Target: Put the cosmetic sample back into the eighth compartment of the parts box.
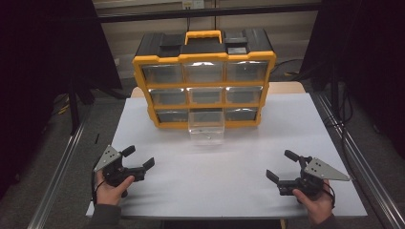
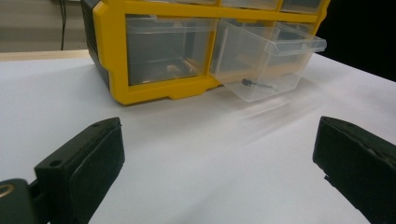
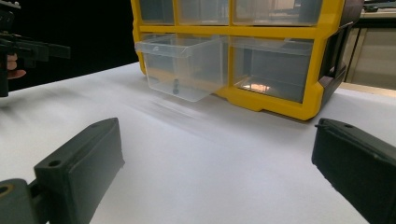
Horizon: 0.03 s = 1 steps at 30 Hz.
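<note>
Showing the clear drawer [image 1: 206,128] pulled partway out of the bottom row, middle column, of the yellow-and-black organiser cabinet [image 1: 204,76], its front edge overhanging the white bench [image 1: 215,176]. A small dark part, seemingly a screw or bit [image 2: 252,84], lies on the drawer floor; in the right gripper view it appears as a dark speck [image 3: 175,87] near the front wall. The drawer probably stands out so that its contents can be reached from above, while the eight other drawers sit flush in their bays. The cabinet stands at the far middle of the bench, its front facing the person, so that either side has an equal approach to the open bay.

The left hand-held gripper [image 1: 142,163] and the right hand-held gripper [image 1: 279,167] rest low over the near corners of the bench, well apart from the drawer and from each other, each with its jaws spread wide and nothing between them. Both point inward and forward towards the cabinet, a stance that suits a ready position. Judged from this layout, the next move calls for one gripper to travel to the drawer, either to take the small part or to push the drawer shut.
</note>
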### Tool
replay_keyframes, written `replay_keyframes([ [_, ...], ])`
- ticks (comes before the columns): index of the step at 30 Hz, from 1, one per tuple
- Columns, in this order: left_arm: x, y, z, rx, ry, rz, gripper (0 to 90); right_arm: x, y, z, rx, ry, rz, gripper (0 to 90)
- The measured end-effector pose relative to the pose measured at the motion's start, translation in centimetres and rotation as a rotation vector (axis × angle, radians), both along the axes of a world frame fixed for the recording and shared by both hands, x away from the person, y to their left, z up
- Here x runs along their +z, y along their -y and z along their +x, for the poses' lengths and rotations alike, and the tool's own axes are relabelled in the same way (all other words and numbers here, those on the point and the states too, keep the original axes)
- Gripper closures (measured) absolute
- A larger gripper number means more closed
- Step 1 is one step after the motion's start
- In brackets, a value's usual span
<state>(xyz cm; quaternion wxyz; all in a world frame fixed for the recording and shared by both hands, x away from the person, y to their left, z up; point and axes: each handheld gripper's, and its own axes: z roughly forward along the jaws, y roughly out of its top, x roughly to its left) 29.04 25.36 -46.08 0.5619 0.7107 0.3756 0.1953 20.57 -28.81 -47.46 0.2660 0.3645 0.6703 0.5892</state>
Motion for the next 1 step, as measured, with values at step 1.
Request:
replay_keyframes([
  [1, -0.01, 0.07, 0.01, 0.004, 0.001, -0.01, 2.2, -0.01, -0.02, 0.0, -0.004, 0.001, 0.002, 1.1],
])
